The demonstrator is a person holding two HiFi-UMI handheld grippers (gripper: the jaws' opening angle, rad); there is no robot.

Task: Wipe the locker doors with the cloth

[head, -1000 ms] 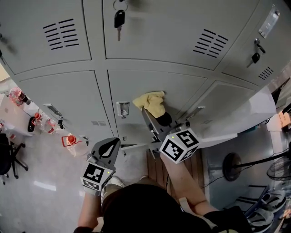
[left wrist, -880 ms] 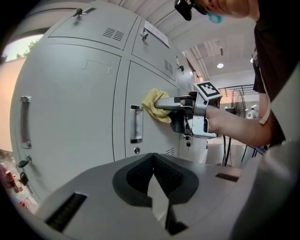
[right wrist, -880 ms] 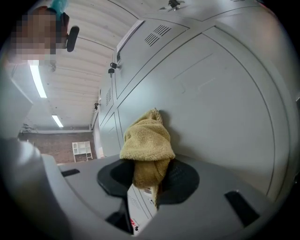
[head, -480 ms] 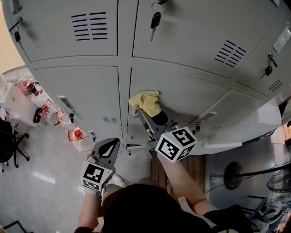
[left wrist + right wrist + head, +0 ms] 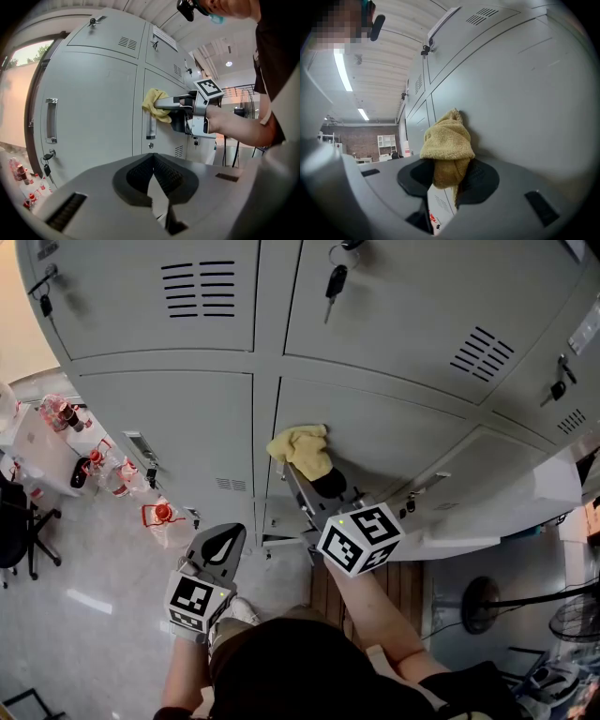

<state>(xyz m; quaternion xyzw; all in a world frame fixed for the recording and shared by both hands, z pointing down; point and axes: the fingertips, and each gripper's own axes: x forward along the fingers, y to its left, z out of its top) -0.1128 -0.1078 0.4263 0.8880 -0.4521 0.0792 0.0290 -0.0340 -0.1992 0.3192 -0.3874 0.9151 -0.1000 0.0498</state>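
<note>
Cloth (image 5: 302,448) clamped in right tongs (image 5: 448,180), pressed on locker door (image 5: 398,432); left tongs (image 5: 153,174) together.

Right gripper (image 5: 314,472): reaches forward at end of outstretched arm, jaws clamped on yellow cloth (image 5: 302,448). Left gripper (image 5: 223,542): hangs low, close to body, jaws together, nothing between them. Right forearm (image 5: 380,615): bare, extended. Left forearm (image 5: 183,673): tucked beside torso.
</note>
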